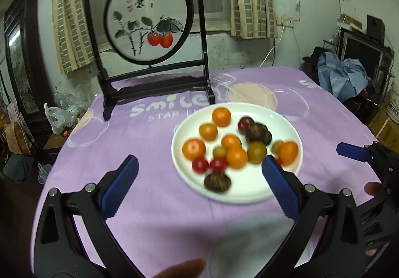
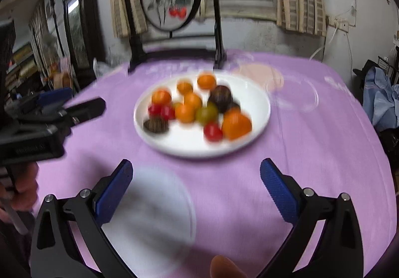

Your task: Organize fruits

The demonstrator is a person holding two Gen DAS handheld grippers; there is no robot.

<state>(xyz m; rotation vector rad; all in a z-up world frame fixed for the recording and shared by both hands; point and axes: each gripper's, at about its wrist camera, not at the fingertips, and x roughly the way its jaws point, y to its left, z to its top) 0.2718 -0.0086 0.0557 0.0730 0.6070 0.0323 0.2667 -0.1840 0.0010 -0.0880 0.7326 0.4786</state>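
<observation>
A white plate [image 1: 249,193] on the purple tablecloth holds several small fruits: orange ones [image 1: 194,149], red ones [image 1: 200,165], greenish ones [image 1: 256,152] and dark ones [image 1: 217,182]. It also shows in the right wrist view [image 2: 189,145], blurred. My left gripper [image 1: 199,168] is open and empty, just short of the plate's near rim. My right gripper [image 2: 195,170] is open and empty, short of the plate. The right gripper shows at the right edge of the left wrist view [image 1: 354,152]. The left gripper shows at the left of the right wrist view [image 2: 82,108].
A dark wooden stand with a round painted screen [image 1: 149,26] stands at the table's back left. The purple cloth [image 1: 139,143] covers the table, with pale printed circles [image 2: 154,208]. Clutter and furniture surround the table.
</observation>
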